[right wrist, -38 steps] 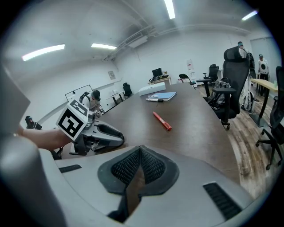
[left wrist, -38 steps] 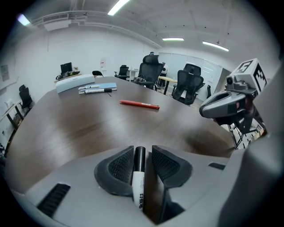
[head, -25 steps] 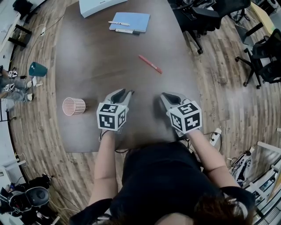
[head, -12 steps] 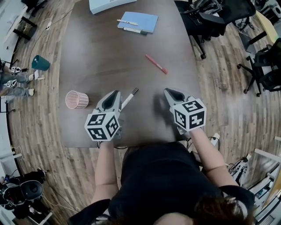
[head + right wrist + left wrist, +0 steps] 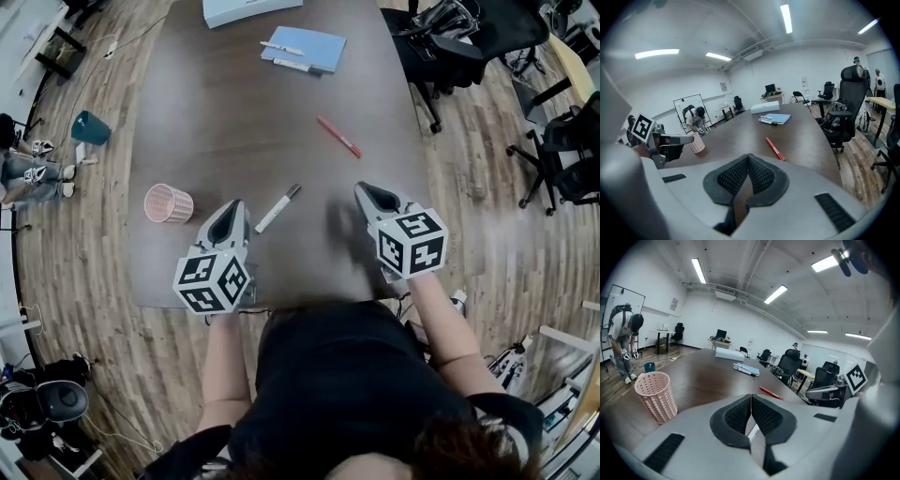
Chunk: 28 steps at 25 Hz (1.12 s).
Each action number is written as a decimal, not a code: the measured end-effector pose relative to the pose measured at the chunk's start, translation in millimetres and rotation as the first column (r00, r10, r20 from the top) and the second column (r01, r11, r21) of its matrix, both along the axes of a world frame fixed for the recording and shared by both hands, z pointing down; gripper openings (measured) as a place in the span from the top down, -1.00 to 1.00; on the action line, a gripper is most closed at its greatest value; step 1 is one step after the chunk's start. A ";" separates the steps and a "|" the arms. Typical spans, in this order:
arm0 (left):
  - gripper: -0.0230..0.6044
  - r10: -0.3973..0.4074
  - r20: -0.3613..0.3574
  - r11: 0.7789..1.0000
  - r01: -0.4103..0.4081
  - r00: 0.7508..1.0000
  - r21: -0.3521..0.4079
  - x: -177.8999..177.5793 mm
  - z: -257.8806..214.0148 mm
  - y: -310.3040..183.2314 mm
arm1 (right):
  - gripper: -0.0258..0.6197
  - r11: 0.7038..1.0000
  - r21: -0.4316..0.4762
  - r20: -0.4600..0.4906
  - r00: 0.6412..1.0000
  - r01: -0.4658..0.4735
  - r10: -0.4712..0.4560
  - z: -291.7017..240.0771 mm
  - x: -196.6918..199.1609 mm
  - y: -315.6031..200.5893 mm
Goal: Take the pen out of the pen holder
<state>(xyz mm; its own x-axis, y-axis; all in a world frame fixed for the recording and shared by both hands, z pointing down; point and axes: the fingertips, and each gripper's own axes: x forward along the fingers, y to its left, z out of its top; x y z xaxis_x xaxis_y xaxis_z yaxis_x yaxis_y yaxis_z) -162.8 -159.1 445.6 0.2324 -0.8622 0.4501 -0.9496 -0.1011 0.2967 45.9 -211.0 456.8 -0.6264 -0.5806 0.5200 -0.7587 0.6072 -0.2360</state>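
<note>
White dark-capped pen [image 5: 278, 208] now lies released on the brown desk [image 5: 234, 112], outside the pink mesh pen holder [image 5: 169, 202]. Left gripper [image 5: 234, 208] has withdrawn, clenched empty; right gripper [image 5: 367, 193] likewise. Removal judged complete.

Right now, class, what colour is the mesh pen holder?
The pen holder is pink, clearest in left gripper view.

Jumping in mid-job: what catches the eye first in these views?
The left gripper and right gripper, both shut and empty, hang over the near edge of the table. A white pen lies between them; the pink holder stands to the left, a red pen farther out.
</note>
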 end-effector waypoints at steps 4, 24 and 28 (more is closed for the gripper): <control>0.82 -0.010 -0.006 1.000 0.010 1.000 0.005 -3.4 -2.7 6.2 | 0.86 1.000 0.012 -0.001 1.000 -0.009 0.009 -2.7 0.6 0.1; 0.83 0.001 0.007 1.000 -0.001 1.000 -0.014 -5.7 4.0 27.2 | 0.86 0.999 0.029 -0.001 1.000 -0.030 0.030 -6.3 3.5 14.6; 0.82 0.009 0.007 1.000 -0.009 1.000 -0.020 -4.3 6.6 29.6 | 0.86 0.999 0.002 0.032 0.999 -0.037 0.037 -5.1 4.6 17.5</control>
